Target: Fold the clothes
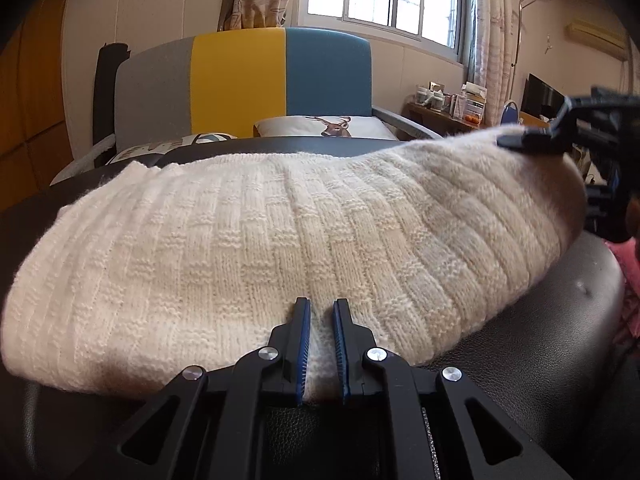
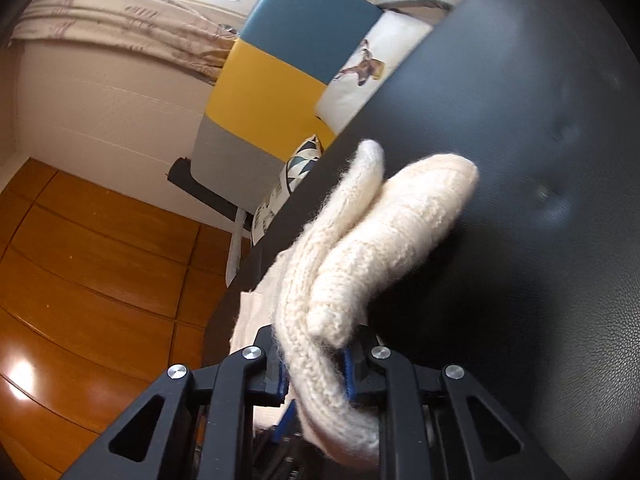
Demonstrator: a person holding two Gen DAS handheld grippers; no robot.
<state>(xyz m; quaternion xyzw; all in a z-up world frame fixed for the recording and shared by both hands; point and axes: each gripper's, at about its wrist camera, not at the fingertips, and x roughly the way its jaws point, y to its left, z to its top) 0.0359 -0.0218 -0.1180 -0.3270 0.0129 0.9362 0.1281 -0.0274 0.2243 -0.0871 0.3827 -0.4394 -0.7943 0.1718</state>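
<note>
A cream knitted sweater [image 1: 280, 240] lies spread across a black padded leather surface [image 1: 540, 344]. At the surface's near edge, the left gripper [image 1: 321, 312] is closed, pinching the sweater's near hem between its blue pads. Toward the right edge, the right gripper [image 2: 314, 364] is clamped on a bunched fold of the same sweater, with that end raised off the surface. Behind the far edge stands a sofa [image 1: 240, 80] with grey, yellow and blue panels and a deer-print cushion [image 1: 324, 126].
</note>
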